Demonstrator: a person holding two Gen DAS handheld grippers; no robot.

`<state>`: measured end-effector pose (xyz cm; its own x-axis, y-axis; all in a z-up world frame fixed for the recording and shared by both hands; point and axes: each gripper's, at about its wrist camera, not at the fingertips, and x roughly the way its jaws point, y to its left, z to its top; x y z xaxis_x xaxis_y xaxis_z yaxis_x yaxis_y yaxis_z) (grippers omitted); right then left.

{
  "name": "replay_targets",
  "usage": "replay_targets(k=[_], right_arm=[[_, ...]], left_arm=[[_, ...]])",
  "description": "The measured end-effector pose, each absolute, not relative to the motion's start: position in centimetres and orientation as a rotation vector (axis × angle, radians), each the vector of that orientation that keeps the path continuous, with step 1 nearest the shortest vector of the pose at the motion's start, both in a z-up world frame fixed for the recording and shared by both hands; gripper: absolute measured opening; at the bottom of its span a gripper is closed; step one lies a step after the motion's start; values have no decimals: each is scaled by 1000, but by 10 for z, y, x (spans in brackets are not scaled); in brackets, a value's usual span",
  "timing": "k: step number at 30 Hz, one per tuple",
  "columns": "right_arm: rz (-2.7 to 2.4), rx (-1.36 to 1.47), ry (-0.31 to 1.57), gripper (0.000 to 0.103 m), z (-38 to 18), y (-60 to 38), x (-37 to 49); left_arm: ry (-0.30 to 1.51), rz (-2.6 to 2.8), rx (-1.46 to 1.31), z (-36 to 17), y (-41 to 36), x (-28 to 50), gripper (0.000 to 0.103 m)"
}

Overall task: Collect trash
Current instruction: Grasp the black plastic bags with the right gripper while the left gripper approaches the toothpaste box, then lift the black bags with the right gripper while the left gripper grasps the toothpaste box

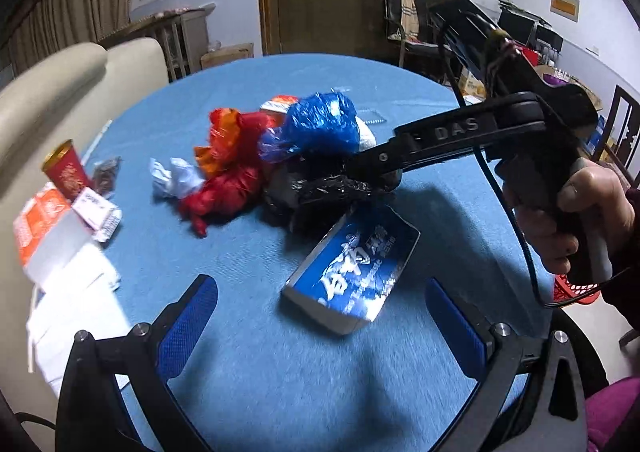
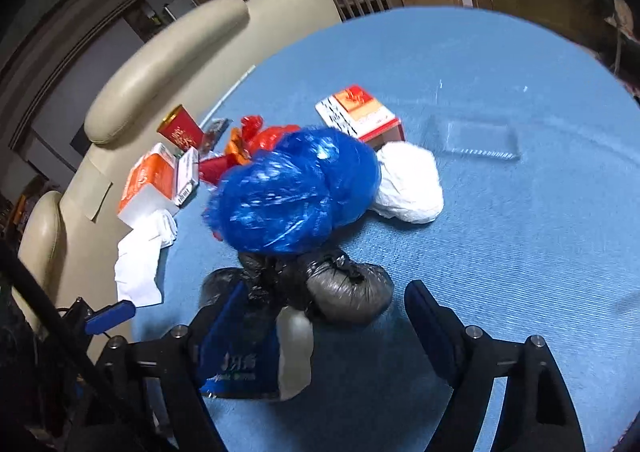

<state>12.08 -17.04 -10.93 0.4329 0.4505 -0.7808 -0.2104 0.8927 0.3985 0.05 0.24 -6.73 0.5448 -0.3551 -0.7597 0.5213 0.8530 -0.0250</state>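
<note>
Trash pile (image 1: 280, 168) sits just ahead of the right gripper (image 2: 340, 316), jaws half-closed around the black bag (image 2: 348, 292) without pinching it yet; the left gripper (image 1: 320, 316) hangs open, farther back.

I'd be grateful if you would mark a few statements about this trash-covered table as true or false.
1. The blue plastic bag sits on top of the black bag. True.
2. The left tongs grip the blue carton. False: they are open, the carton lies beyond them.
3. The red cup stands upright. True.
4. The table is covered in red cloth. False: it is blue.
5. The right tongs reach at the black bag. True.
</note>
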Motion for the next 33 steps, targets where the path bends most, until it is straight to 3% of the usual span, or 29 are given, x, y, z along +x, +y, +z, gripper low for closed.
replay_targets(k=[2, 8, 11, 15, 25, 33], right_arm=[[435, 254, 1063, 56, -114, -169, 129], [466, 285, 1032, 40, -110, -177, 123], [451, 307, 1022, 39, -110, -190, 109], [411, 363, 1010, 39, -108, -216, 85], [280, 560, 927, 39, -93, -292, -8], [225, 649, 897, 39, -95, -322, -49]], left_arm=[[867, -525, 199, -72, 0, 10, 103], [870, -575, 216, -74, -8, 16, 103], [871, -595, 226, -76, -11, 14, 99], [892, -641, 239, -80, -18, 10, 71], [869, -696, 227, -58, -13, -10, 72], [864, -640, 262, -50, -27, 14, 79]])
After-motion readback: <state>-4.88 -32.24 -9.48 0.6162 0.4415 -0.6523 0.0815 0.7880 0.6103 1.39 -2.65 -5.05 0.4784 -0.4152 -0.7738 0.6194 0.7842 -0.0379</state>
